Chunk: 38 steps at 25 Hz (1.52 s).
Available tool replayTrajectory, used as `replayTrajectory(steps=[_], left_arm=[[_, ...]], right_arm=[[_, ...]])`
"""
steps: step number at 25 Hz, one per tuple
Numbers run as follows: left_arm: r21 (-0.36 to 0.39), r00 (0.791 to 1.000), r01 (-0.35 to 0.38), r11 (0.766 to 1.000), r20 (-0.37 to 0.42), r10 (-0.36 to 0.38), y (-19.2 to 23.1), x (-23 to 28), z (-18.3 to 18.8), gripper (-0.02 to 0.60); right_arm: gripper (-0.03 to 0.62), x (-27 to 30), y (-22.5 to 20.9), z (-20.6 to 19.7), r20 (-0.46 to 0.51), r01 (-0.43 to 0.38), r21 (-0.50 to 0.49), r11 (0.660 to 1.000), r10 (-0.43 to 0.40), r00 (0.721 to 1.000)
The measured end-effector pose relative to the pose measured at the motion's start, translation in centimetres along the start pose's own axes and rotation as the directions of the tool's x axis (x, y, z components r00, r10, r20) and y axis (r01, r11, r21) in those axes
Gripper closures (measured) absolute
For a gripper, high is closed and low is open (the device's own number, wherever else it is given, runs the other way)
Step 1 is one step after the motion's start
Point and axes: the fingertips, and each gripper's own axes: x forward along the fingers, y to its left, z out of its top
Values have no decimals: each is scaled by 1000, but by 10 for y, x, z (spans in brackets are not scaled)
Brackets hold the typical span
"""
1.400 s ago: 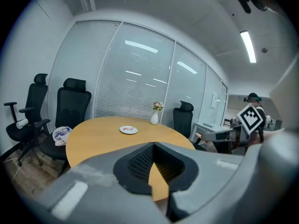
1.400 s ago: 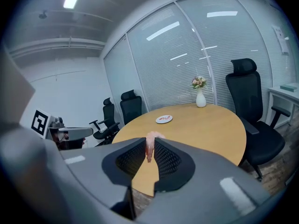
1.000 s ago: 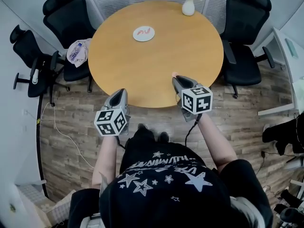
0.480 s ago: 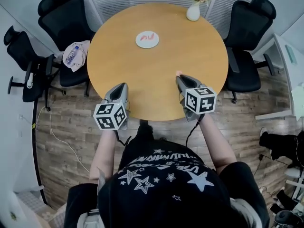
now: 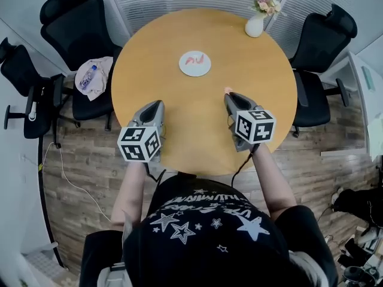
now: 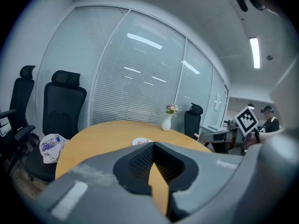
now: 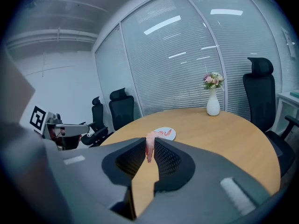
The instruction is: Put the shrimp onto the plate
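Observation:
A white plate [image 5: 195, 63] lies on the far half of the round wooden table [image 5: 263, 94], with red shrimp pieces [image 5: 194, 59] on it. My right gripper [image 5: 229, 95] is over the table's near right part, shut on a pink shrimp [image 5: 227, 90] that hangs between its pads [image 7: 149, 146]. In the right gripper view the plate [image 7: 164, 133] lies straight ahead beyond the right gripper [image 7: 149, 141]. My left gripper [image 5: 158, 104] hovers over the near left part, its jaws meeting at the tips with nothing between them. From the left gripper [image 6: 153, 146], the plate [image 6: 141, 142] shows just above the jaws.
A white vase of flowers [image 5: 255, 24] stands at the table's far right edge. Black office chairs [image 5: 72, 23] ring the table; one at the left holds a cloth with a bottle [image 5: 93, 75]. A cable [image 5: 72, 178] lies on the wooden floor.
Both grippers have moved forward from the table's near edge to over the tabletop, closer to the plate. The shrimp stays in the right gripper.

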Motion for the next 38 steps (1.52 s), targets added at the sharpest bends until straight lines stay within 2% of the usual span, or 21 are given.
replayTrajectory(steps=[6,14,28,38], left_arm=[[-10,1000,23,1000,-6,-23,35,33,15,580],[-37,997,51,998,-53,-53,66,75,9,580],[-112,988,76,991,-122,-90,111,136,-14,580],[-140,977,98,985,-177,-122,113,163,-41,580]], right_arm=[[536,40,-5,18,-7,31,9,999,-31,999],[536,92,-7,30,-41,46,-4,999,-46,998],[536,181,-19,8,-165,59,-34,998,-64,984],[536,226,-28,-12,-234,57,-62,996,-70,970]])
